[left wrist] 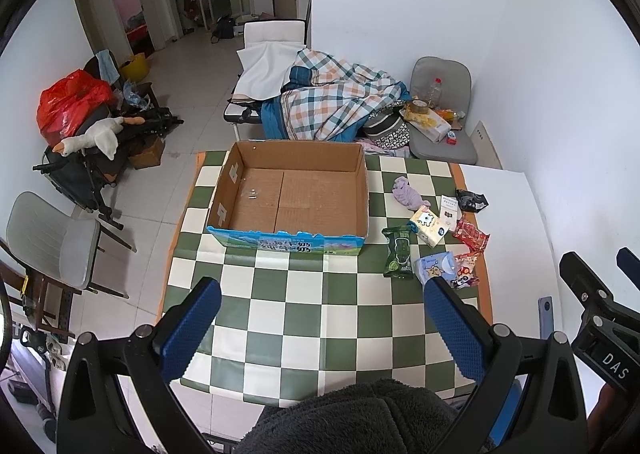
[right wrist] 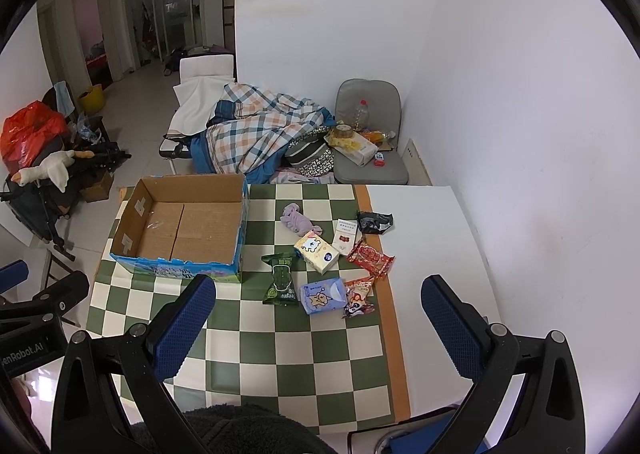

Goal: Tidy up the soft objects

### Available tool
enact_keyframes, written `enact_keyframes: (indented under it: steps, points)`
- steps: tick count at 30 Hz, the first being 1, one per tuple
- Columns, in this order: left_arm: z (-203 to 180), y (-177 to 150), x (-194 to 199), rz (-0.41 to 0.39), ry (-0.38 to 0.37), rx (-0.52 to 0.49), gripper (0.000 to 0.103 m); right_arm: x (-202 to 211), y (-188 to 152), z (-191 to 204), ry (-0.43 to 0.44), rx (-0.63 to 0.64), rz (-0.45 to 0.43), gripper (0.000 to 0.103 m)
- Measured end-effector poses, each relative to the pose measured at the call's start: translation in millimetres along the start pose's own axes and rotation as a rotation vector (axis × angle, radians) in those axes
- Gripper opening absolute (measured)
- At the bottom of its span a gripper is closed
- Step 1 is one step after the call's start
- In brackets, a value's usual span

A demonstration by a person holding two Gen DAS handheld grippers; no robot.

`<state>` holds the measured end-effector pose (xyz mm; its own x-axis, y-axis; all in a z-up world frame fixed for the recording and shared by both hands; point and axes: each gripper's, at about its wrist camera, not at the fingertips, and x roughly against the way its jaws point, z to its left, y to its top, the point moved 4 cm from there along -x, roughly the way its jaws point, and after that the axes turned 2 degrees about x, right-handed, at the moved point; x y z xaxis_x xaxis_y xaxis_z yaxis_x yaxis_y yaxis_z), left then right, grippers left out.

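An open, empty cardboard box (left wrist: 288, 194) (right wrist: 180, 226) stands at the far left of the green-and-white checkered mat (left wrist: 304, 318) (right wrist: 288, 342). To its right lie a lilac soft cloth (left wrist: 407, 193) (right wrist: 295, 219), a yellow tissue pack (left wrist: 428, 226) (right wrist: 317, 252), a blue tissue pack (left wrist: 438, 266) (right wrist: 322, 296), a green packet (left wrist: 398, 252) (right wrist: 280, 284), a white card box (right wrist: 345, 241), a black wrapper (right wrist: 374, 222) and red snack packets (right wrist: 370, 258). My left gripper (left wrist: 324, 318) is open and empty above the mat's near part. My right gripper (right wrist: 320, 318) is open and empty, just short of the pile.
The white table (right wrist: 432, 254) extends right of the mat to the wall. Behind it are a grey chair (right wrist: 370, 134) with a bottle and clutter, and a plaid quilt (right wrist: 260, 126) on a cot. A grey chair (left wrist: 52, 242) stands at left. A phone (left wrist: 546, 316) lies near the right edge.
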<state>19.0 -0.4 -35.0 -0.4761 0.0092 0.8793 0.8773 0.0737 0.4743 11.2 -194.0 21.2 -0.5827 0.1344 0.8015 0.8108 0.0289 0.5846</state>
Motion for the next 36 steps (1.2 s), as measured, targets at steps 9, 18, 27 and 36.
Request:
enact_keyframes:
  steps: [9, 18, 27, 36]
  points:
    - [2, 7, -1, 0.002, 0.000, 0.002, 0.103, 1, -1, -1, 0.001, -0.001, -0.002, 0.103]
    - [2, 10, 10, 0.012, -0.001, 0.005, 0.103, 4, 0, -1, 0.002, 0.002, -0.004, 0.103]
    - [2, 4, 6, 0.011, -0.001, 0.005, 0.103, 6, 2, -1, 0.003, -0.001, 0.000, 0.103]
    - [3, 3, 4, 0.013, -0.005, 0.011, 0.103, 4, 0, 0, 0.004, 0.000, -0.001, 0.103]
